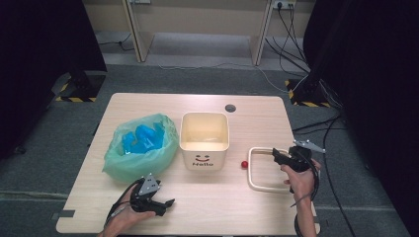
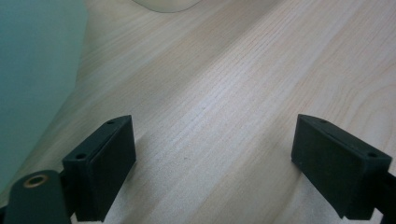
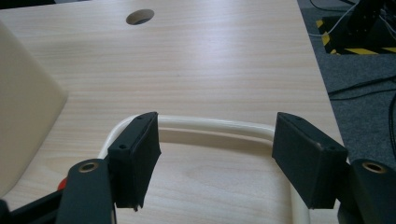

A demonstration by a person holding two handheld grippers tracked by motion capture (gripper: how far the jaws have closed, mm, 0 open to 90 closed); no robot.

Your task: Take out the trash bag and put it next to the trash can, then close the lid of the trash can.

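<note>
the left tool (image 1: 167,206) lay low at the near edge of the wooden surface (image 1: 222,207), held in the person's left hand (image 1: 121,221), with its jaws spread apart and nothing between them. in the left gripper view the two black pads (image 2: 105,163) stood wide over bare wood grain, clear of everything, with the pale green of the bag (image 2: 32,84) close at the left side.

farther along on the right, the right hand (image 1: 299,181) held the right tool (image 1: 274,156) over the near-right part of the cream frame (image 1: 257,186), a rounded rectangular ring lying flat on the surface. in the right gripper view its jaws were parted, and the frame's far curved rail (image 3: 215,126) ran across the gap between them; the pads (image 3: 135,156) did not press on it, so the tool gripped nothing. whether the left pad brushed the rail's corner could not be told.

just beside the frame's left edge sat a small red ball (image 1: 244,164). beyond that, at the middle of the surface, stood a cream bin (image 1: 204,148) with a smiling face and the word "hello" on its near wall. to its left, touching or nearly so, slumped the green bag (image 1: 141,158), open, with blue pieces (image 1: 143,138) inside. near the far edge was a round cable hole (image 1: 230,108).
</note>
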